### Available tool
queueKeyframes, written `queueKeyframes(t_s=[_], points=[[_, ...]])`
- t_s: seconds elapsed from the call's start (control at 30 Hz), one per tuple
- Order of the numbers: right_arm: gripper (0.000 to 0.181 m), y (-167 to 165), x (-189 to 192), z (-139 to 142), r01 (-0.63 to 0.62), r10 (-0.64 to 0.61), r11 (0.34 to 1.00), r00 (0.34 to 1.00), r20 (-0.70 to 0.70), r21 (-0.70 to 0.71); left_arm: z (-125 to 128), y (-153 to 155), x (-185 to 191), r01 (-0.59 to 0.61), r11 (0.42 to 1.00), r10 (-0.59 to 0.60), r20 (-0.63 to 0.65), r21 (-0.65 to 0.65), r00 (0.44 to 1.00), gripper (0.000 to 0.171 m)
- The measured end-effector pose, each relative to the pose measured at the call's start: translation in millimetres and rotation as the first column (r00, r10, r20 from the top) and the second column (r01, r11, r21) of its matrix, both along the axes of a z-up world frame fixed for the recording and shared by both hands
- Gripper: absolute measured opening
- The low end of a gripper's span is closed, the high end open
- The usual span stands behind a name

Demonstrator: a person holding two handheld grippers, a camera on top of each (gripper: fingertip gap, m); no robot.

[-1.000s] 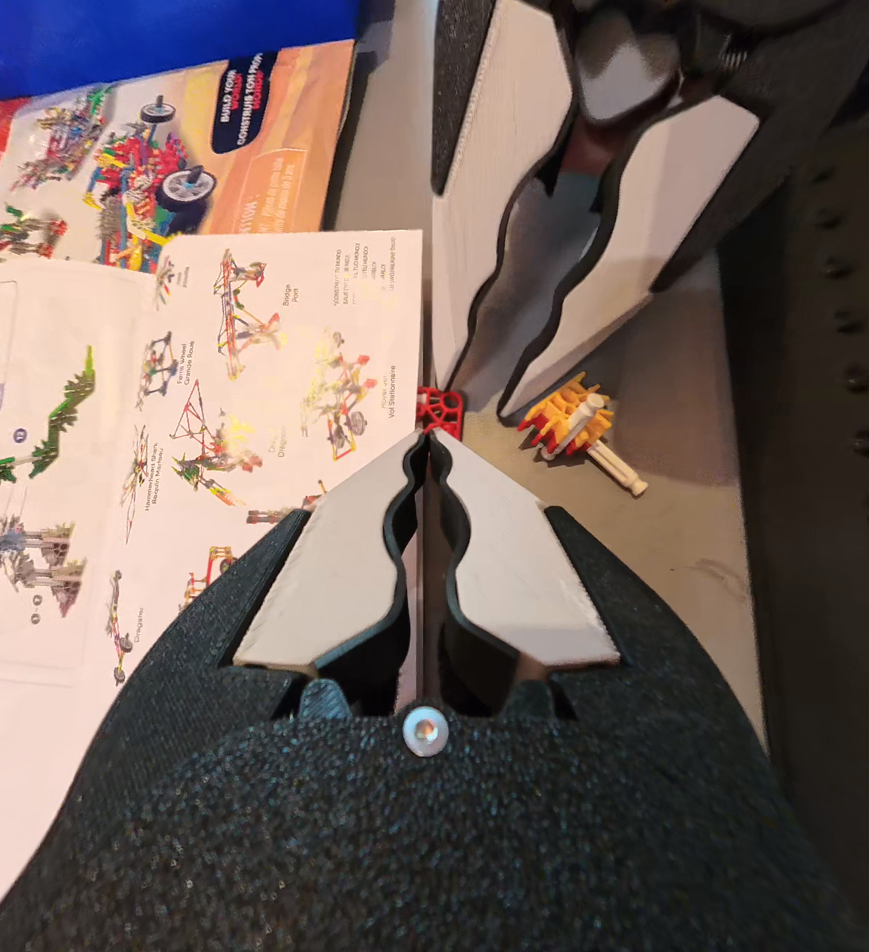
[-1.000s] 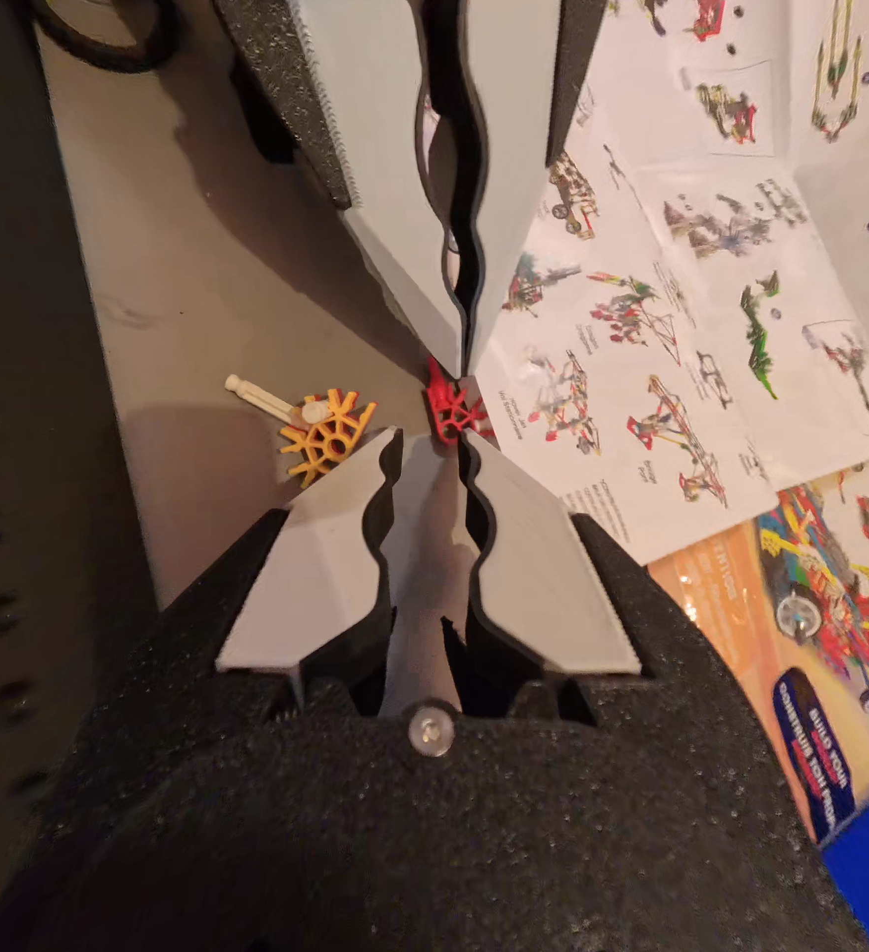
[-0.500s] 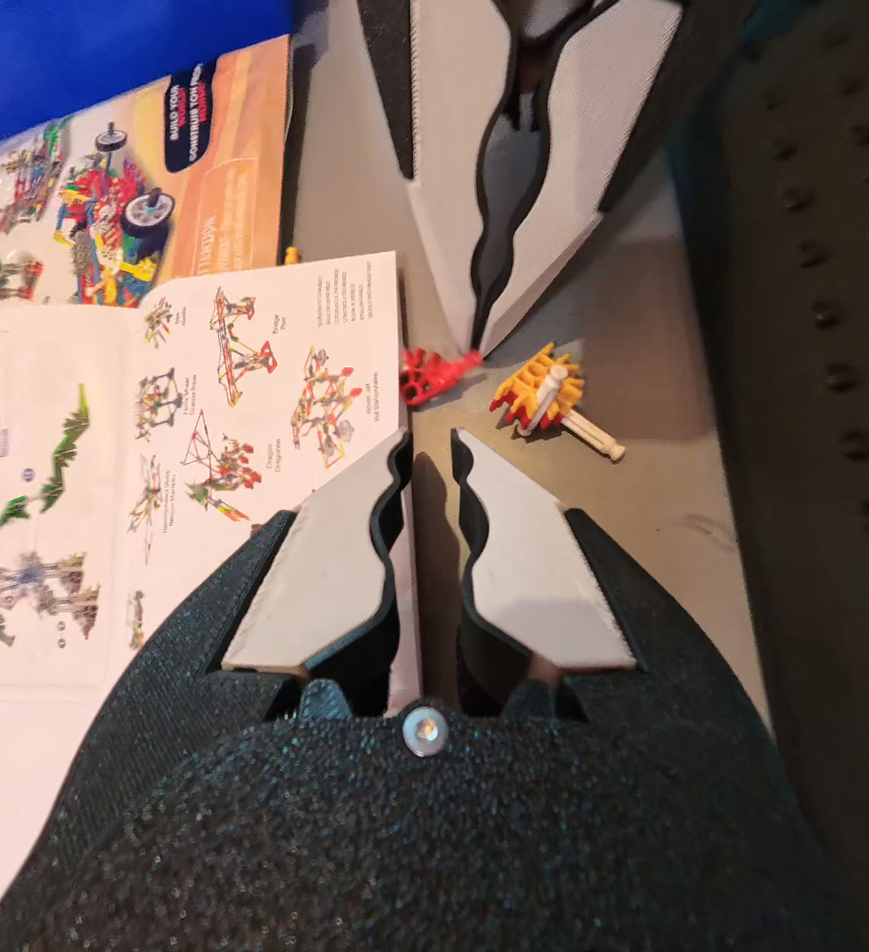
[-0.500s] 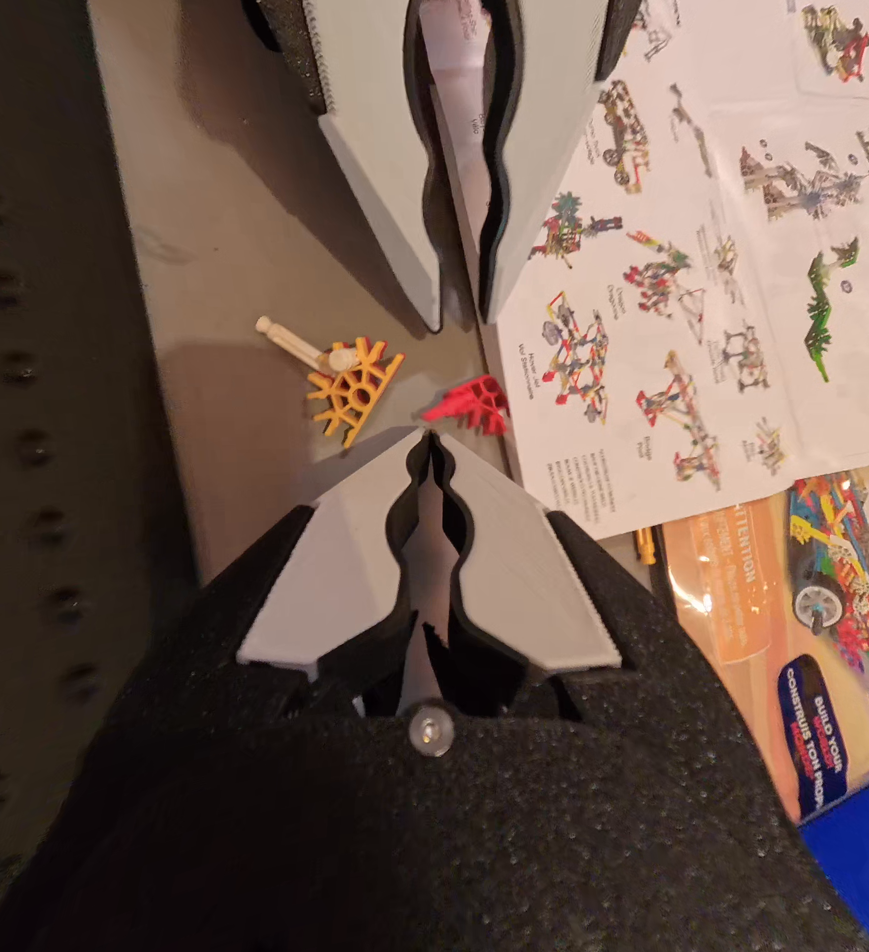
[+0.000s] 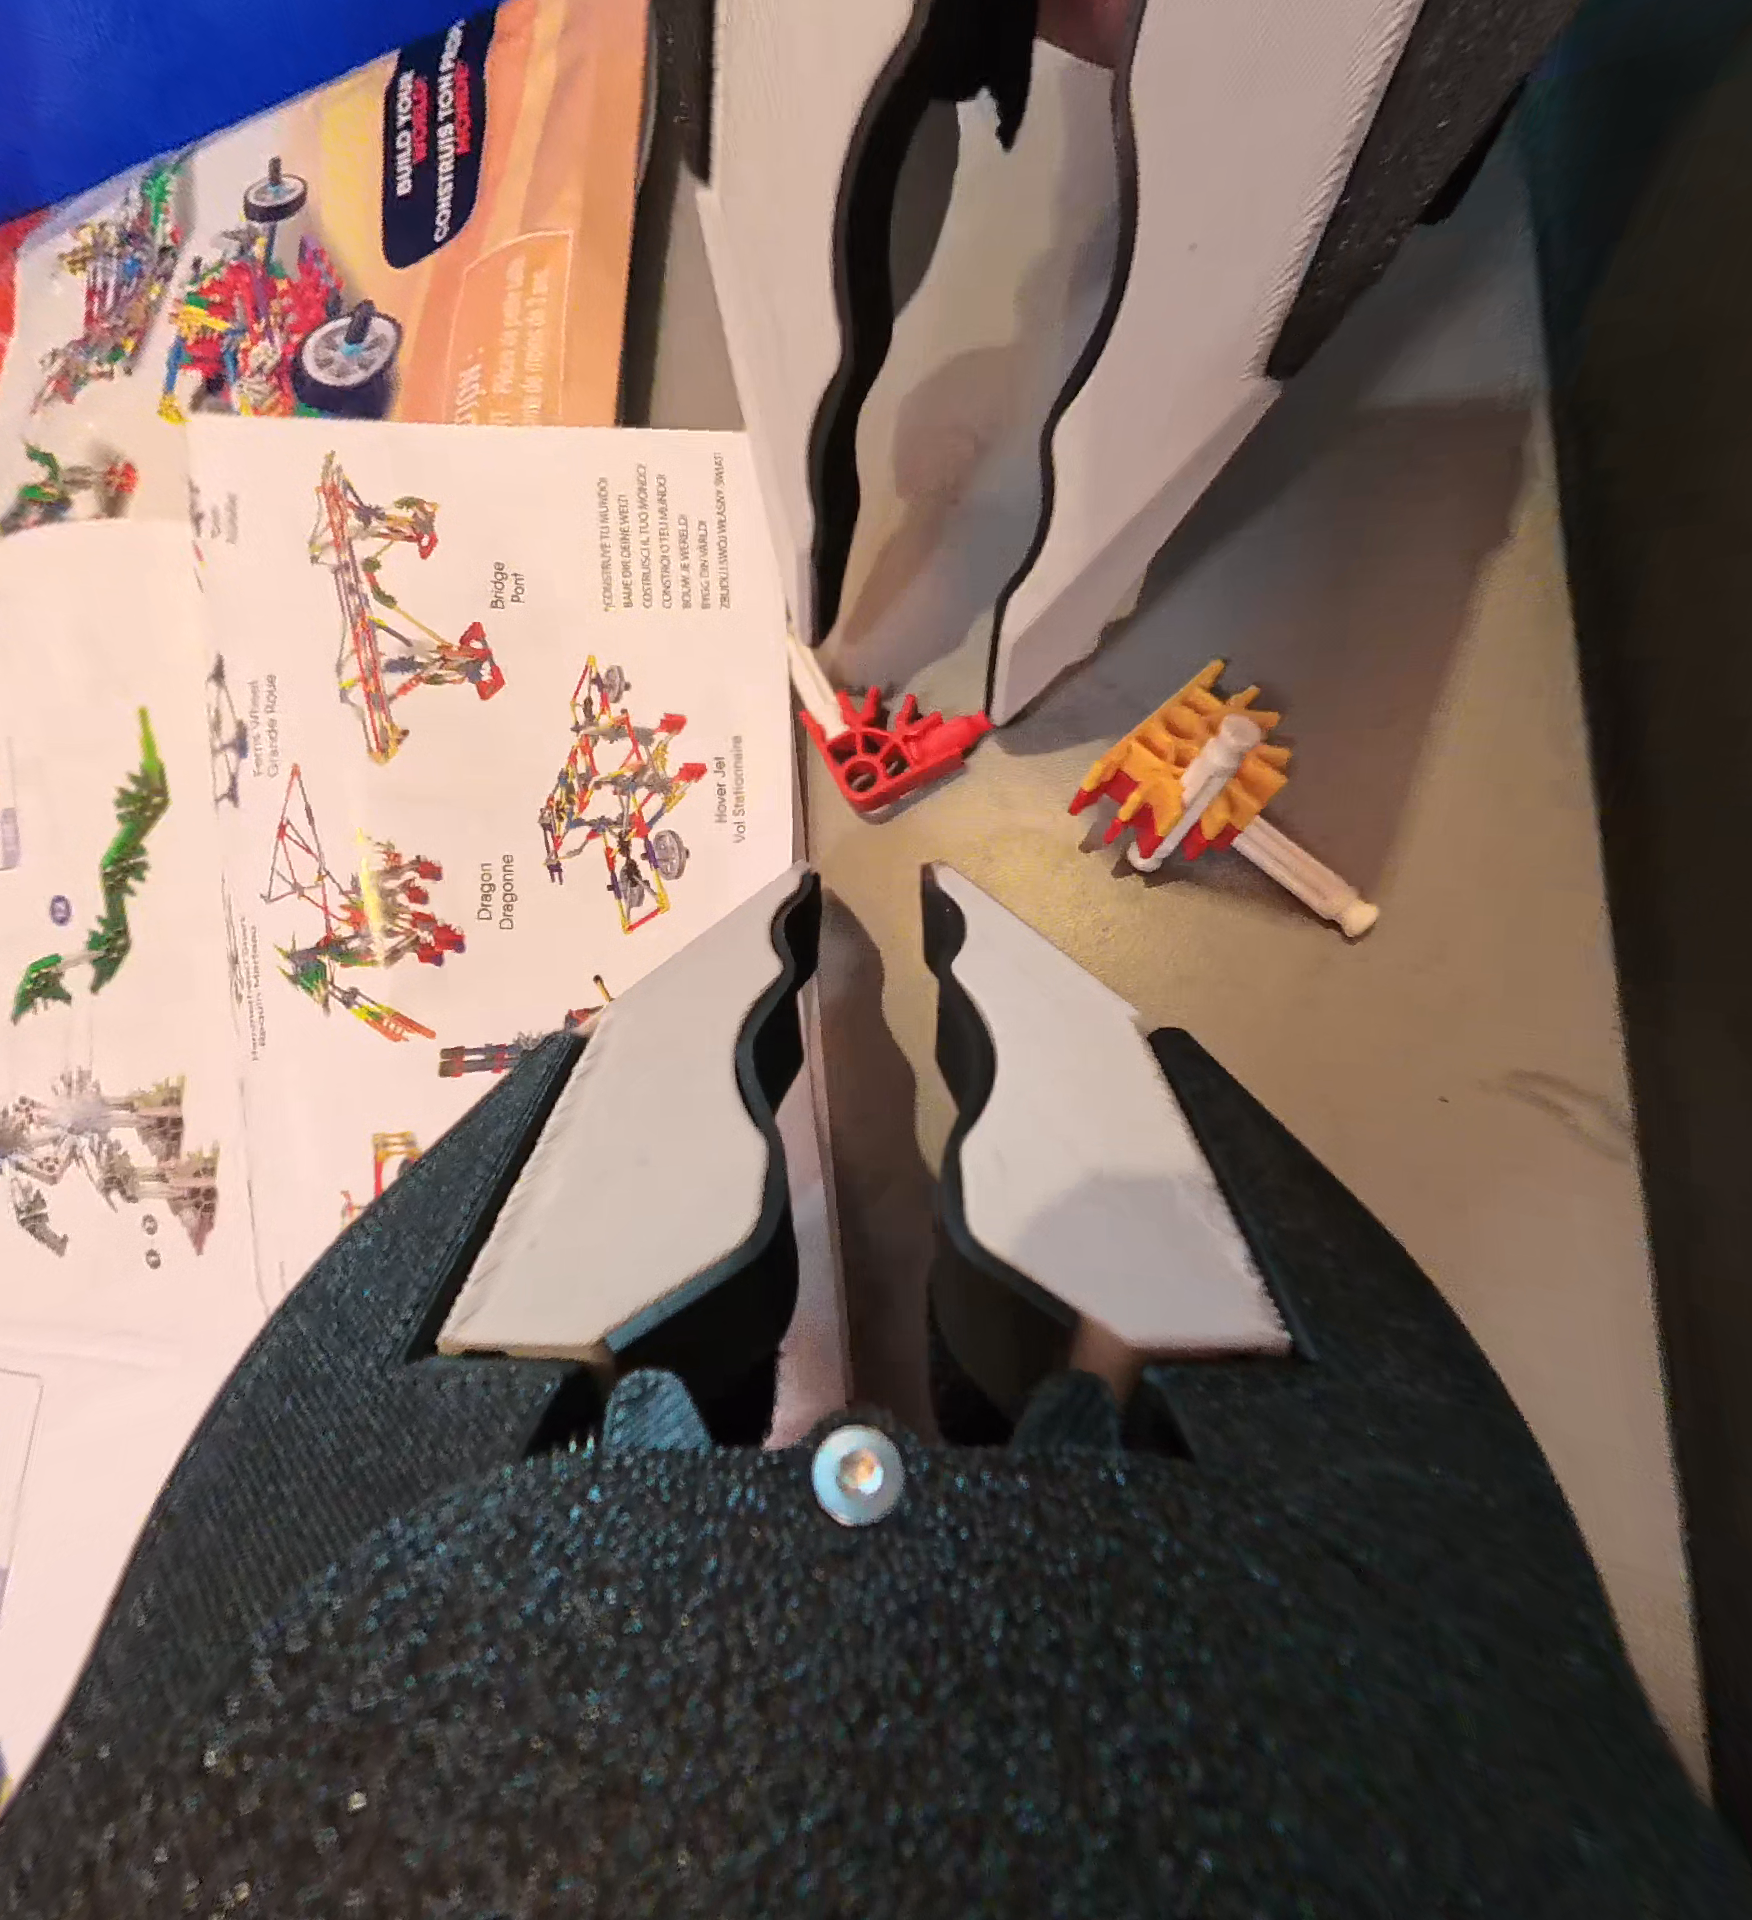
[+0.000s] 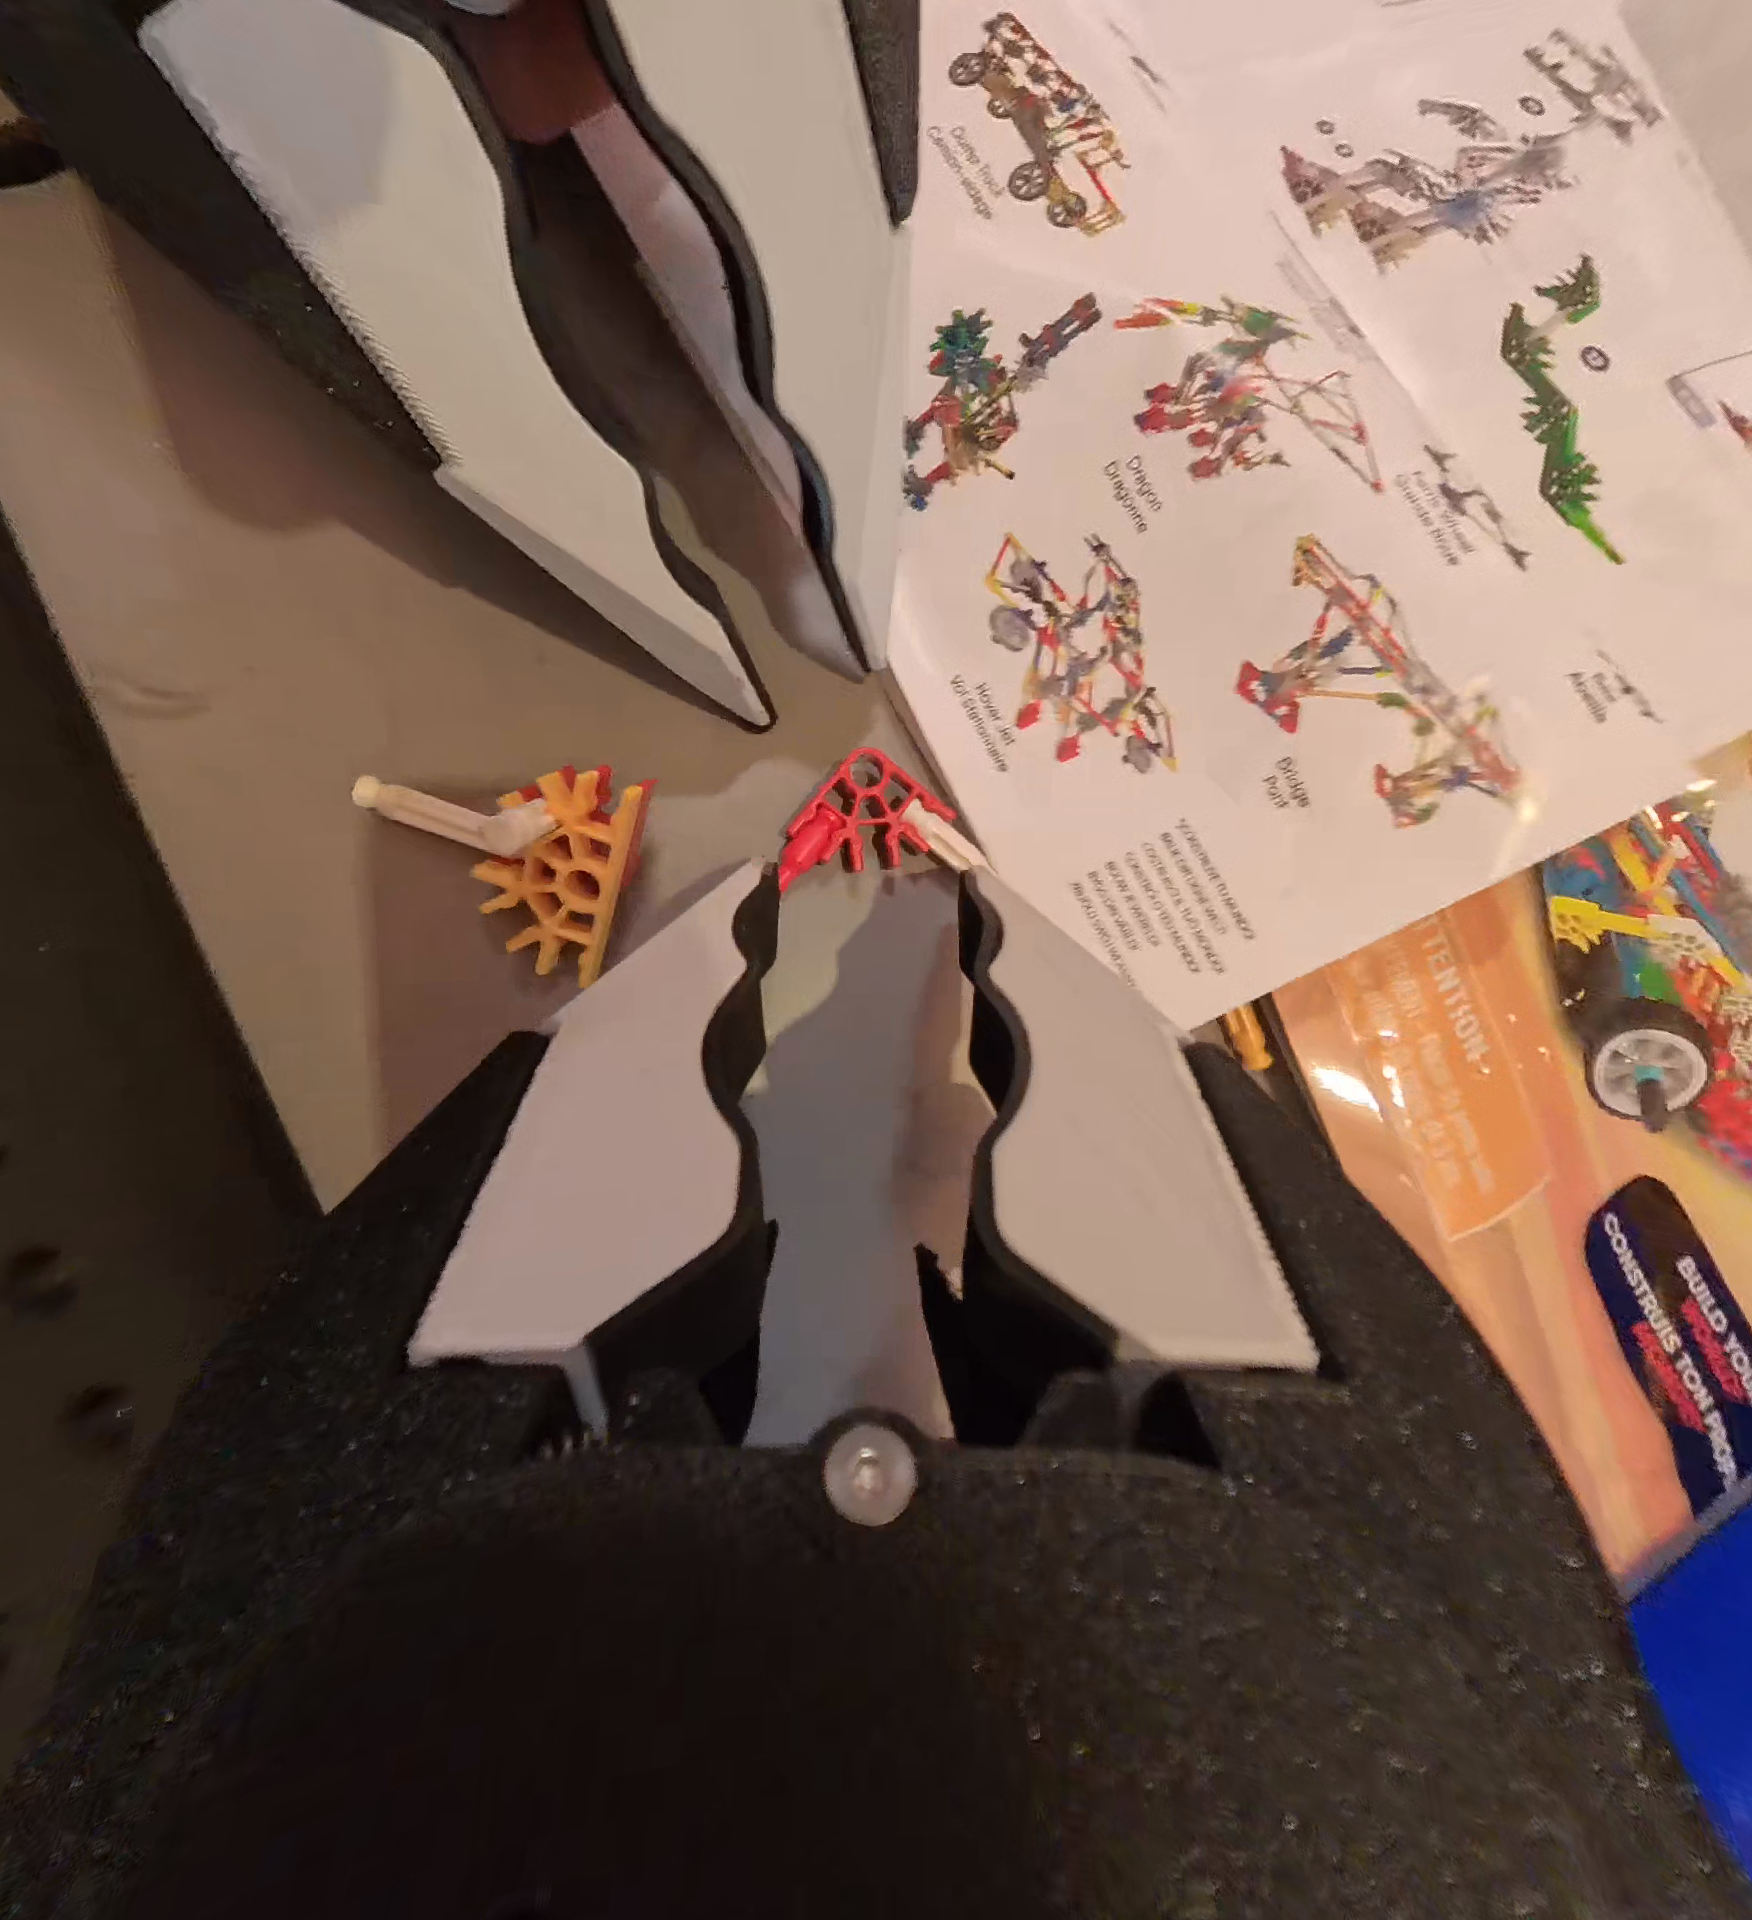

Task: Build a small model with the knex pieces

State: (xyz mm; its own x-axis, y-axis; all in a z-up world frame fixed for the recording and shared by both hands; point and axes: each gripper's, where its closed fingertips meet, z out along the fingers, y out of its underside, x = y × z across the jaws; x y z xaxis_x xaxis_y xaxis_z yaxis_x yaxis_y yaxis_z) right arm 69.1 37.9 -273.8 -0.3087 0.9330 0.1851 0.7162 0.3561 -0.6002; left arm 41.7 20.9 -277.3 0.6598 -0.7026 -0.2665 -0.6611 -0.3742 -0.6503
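Red connector (image 5: pixel 877 753), yellow-and-red connector (image 5: pixel 1178 769) with white rod, white illustrated sheet (image 5: pixel 352 727), grey tabletop (image 5: pixel 1267 1039)

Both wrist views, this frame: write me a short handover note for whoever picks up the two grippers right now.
Left gripper: open, empty, just short of the small red plastic connector piece.
Right gripper: open, fingertips at either side of that red piece, not closed on it.
The red piece lies on the grey table at the edge of the white printed instruction sheet, a short red rod and a white rod plugged in.
The yellow fan-shaped connector with a white rod lies apart, untouched.
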Motion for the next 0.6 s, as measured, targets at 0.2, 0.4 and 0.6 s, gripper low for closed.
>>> queueKeyframes(t_s=[0.2, 0.4, 0.6], points=[[0.029, -11, 13, 7, -0.12, 0.124, 0.991, 0.99, 0.068, -0.063, 1, 3, -3, -0.012, 1.0, 0.012, 0.001, 0.003, 1.0, 0.019], [0.031, -2, -1, 6, -0.279, 0.274, 0.959, 0.958, 0.086, 0.052, 0, 2, -3, -0.011, 1.0, 0.011, -0.005, 0.0, 1.0, 0.018], [0.026, 8, 4, -2, -0.264, 0.275, 0.961, 0.95, 0.149, -0.084, 0, -1, -1, 0.0, 1.0, 0.0, -0.005, -0.014, 1.0, 0.015]])
